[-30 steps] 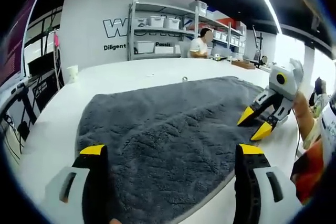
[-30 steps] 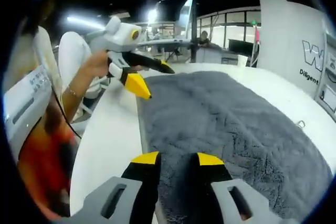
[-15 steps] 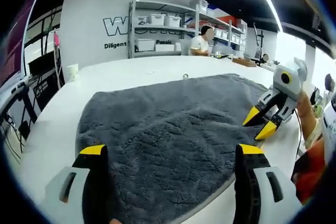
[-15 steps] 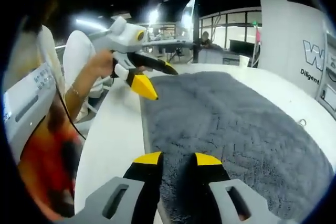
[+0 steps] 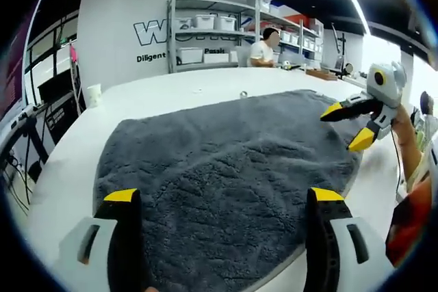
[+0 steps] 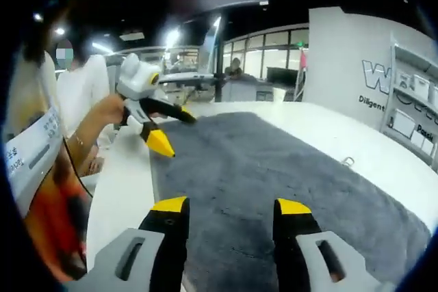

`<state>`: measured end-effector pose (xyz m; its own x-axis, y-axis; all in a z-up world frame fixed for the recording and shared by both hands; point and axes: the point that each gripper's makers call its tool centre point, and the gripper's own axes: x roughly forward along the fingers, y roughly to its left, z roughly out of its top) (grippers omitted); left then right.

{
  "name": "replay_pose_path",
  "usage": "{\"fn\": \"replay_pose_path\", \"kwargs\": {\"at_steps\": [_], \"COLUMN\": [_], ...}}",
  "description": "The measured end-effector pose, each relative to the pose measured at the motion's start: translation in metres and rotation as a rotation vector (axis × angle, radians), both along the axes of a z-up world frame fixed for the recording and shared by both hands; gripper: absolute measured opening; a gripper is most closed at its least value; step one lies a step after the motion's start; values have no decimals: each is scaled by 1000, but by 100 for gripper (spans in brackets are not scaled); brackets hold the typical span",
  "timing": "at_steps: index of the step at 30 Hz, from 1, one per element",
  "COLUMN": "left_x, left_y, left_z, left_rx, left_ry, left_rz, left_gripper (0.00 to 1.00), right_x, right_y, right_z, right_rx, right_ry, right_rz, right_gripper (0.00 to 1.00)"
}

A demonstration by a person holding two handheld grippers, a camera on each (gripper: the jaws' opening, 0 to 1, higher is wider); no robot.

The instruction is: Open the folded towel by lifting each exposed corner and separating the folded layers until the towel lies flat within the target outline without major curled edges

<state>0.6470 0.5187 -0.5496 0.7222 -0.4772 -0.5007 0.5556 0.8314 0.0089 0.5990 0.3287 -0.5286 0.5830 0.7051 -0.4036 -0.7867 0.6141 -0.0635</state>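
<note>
Two parted tools (image 5: 219, 196) (image 6: 231, 205) flank grey towel (image 5: 226, 148); small ring (image 5: 243, 94) beyond.

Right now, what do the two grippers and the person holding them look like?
Both grippers, left and right, have light grey bodies with slotted sides, black jaws and yellow tips. The left gripper carries a grey box with a yellow-ringed lens. The person wears an orange top and a thin bracelet.
</note>
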Motion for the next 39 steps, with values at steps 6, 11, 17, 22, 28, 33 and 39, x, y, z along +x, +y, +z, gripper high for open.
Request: {"fn": "replay_pose_path", "kwargs": {"at_steps": [6,11,17,22,28,33,39], "left_x": [0,-3,-2,-5,-9,-10,-11], "left_y": [8,7,8,11,13,14,15], "left_z": [-12,-14,-12,-11,-12,-12,-11], "left_rx": [97,79,83,90,82,74,77], "left_ry": [20,36,16,15,18,18,17], "left_rz": [19,12,14,19,18,25,28], "left_gripper": [98,93,95,96,96,96,97], "right_x": [6,8,-1,-10,-13,-19,-27], "right_y": [-38,-60,-76,-94,-112,-129,-126], "right_z": [3,1,-9,-22,-18,-32,-36], "right_rx": [9,17,-6,-74,-77,-153,-84], "right_ry": [8,32,85,113,107,135,183], "right_rz": [-95,-159,-193,-233,-301,-353,-354], "right_gripper": [47,51,53,53,52,53,46]}}
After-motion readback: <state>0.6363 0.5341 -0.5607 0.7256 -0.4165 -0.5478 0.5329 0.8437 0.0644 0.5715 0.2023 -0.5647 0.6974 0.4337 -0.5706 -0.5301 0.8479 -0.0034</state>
